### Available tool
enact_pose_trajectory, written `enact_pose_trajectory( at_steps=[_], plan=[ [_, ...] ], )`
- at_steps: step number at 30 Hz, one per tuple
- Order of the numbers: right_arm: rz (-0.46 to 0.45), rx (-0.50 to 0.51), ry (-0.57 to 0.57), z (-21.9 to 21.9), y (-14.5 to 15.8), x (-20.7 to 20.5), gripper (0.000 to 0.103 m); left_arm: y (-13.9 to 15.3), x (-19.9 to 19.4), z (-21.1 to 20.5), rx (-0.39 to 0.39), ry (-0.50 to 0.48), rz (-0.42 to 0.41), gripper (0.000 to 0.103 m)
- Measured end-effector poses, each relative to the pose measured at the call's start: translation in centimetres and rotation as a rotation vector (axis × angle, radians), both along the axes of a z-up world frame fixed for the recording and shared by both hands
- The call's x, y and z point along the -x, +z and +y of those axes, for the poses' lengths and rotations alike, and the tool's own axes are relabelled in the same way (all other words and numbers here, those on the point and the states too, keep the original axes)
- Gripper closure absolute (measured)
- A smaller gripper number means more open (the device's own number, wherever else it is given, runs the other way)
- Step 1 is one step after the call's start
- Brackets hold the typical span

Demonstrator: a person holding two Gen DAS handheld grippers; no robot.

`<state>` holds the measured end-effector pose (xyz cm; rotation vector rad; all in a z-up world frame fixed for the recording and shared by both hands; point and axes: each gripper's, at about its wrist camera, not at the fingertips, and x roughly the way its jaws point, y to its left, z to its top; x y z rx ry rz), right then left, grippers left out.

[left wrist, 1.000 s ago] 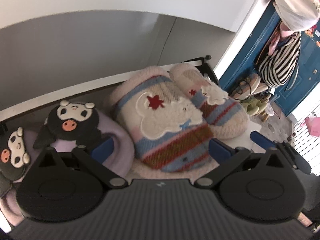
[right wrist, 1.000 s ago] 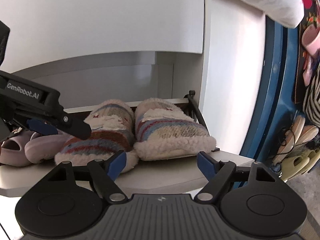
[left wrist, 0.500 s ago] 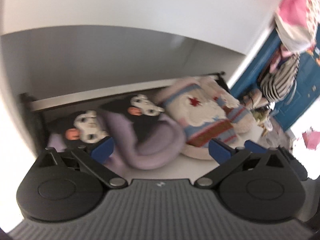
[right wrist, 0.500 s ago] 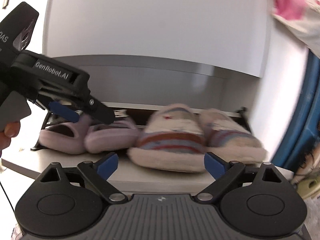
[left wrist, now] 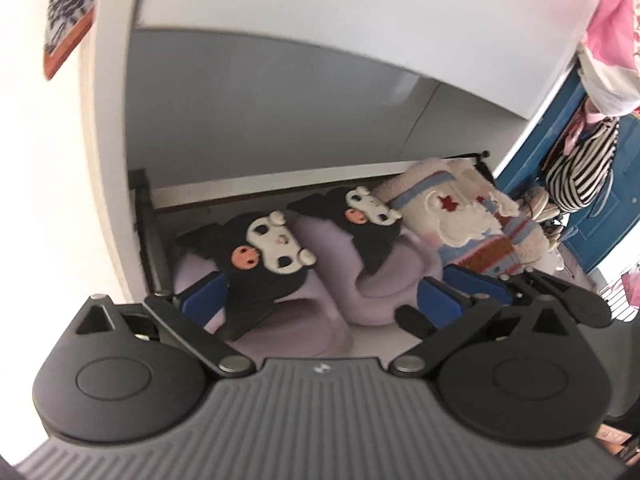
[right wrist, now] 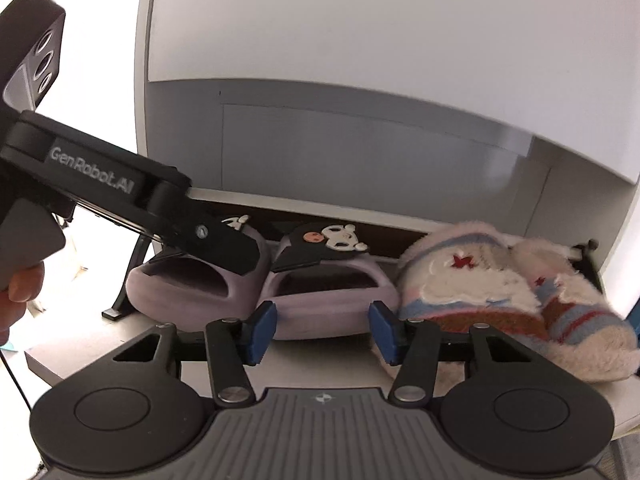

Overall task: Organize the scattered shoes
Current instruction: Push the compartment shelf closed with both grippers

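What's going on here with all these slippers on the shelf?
A person is tidying shoes with a handheld gripper in each hand. Two purple slippers and two fluffy striped slippers sit side by side on the shelf. The left gripper is open around the purple pair; the right gripper is closing, gripping nothing yet.

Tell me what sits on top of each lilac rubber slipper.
Each lilac rubber slipper carries a black-and-white cartoon character charm; the slippers' insides stay hidden.
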<state>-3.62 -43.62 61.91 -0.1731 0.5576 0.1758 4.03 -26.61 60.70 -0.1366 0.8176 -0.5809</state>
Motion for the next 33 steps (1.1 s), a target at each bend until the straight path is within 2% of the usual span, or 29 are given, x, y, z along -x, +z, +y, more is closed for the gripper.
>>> enact_pose_trajectory(
  at_steps=[3, 6, 9, 12, 13, 16, 19, 23, 26, 29, 33],
  plan=[
    [0.004, 0.013, 0.001, 0.3, -0.1, 0.0, 0.041, 0.2, 0.2, 0.6, 0.014, -0.004, 0.003, 0.0],
    [-0.005, 0.032, -0.005, 0.8, -0.3, 0.2, 0.04, 0.6, 0.7, 1.6, 0.036, -0.024, -0.009, 0.0],
    [-0.041, -0.014, -0.003, 0.9, -0.1, 0.7, 0.038, 1.1, 1.5, 3.0, 0.055, -0.022, -0.037, 0.0],
    [-0.057, -0.004, 0.013, 2.0, 0.0, 0.6, 0.02, 1.4, 1.9, 4.2, 0.069, -0.014, -0.055, 0.0],
    [-0.054, 0.012, 0.016, 2.5, 0.0, 0.3, 0.018, 1.4, 2.0, 4.5, 0.071, -0.013, -0.056, 0.0],
    [-0.066, 0.023, 0.012, 3.2, 0.3, -0.1, 0.019, 1.2, 2.0, 5.2, 0.082, -0.004, -0.046, 0.0],
    [-0.059, -0.043, 0.041, 3.2, 0.6, -0.2, 0.022, 0.9, 2.3, 5.6, 0.086, -0.007, -0.037, 0.0],
    [-0.053, -0.017, 0.023, 3.9, 0.0, -0.4, 0.022, 0.7, 2.6, 6.1, 0.081, -0.004, -0.035, 0.0],
    [-0.053, -0.061, 0.041, 3.6, 0.0, 0.1, 0.022, 0.6, 3.2, 6.7, 0.074, 0.001, -0.041, 0.0],
    [-0.062, -0.06, 0.043, 3.6, -0.2, 1.0, 0.022, 0.4, 3.9, 7.2, 0.072, 0.016, -0.051, 0.0],
    [-0.07, -0.061, 0.047, 4.1, -0.8, 2.7, 0.015, -0.2, 5.1, 7.0, 0.042, 0.028, -0.072, 0.0]
  ],
)
